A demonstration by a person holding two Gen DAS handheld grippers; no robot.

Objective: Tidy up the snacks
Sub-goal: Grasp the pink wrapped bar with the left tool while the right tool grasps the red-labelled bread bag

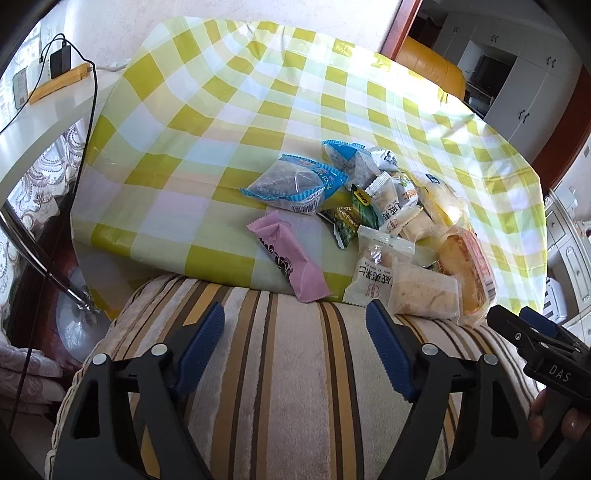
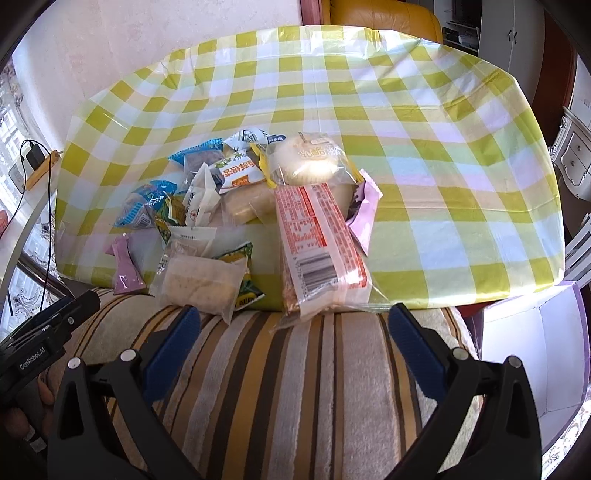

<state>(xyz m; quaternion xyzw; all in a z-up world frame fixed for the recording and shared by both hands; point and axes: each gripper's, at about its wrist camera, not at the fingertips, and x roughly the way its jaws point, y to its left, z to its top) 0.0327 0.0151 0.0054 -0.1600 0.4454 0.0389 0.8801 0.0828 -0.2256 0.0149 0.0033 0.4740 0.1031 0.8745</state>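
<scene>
A pile of wrapped snacks lies near the front edge of a table with a yellow-green checked cloth point(image 1: 207, 122). It holds a pink packet point(image 1: 288, 262), a blue packet point(image 1: 295, 182), a green packet point(image 1: 351, 221), a clear pack of pale cake point(image 2: 201, 284), a long red-and-white pack point(image 2: 321, 243) and a round bun point(image 2: 306, 162). My left gripper point(image 1: 295, 328) is open and empty, above a striped cushion, just short of the pile. My right gripper point(image 2: 293, 332) is open and empty, its fingers either side of the long pack's near end. The right gripper also shows in the left wrist view point(image 1: 524, 325).
A striped cushion point(image 1: 280, 369) lies against the table's front edge under both grippers. A white and purple box point(image 2: 532, 354) stands at the right. A lamp stand point(image 1: 74, 295) and a white shelf with a charger point(image 1: 61, 62) are at the left. An orange chair point(image 2: 384, 14) is behind the table.
</scene>
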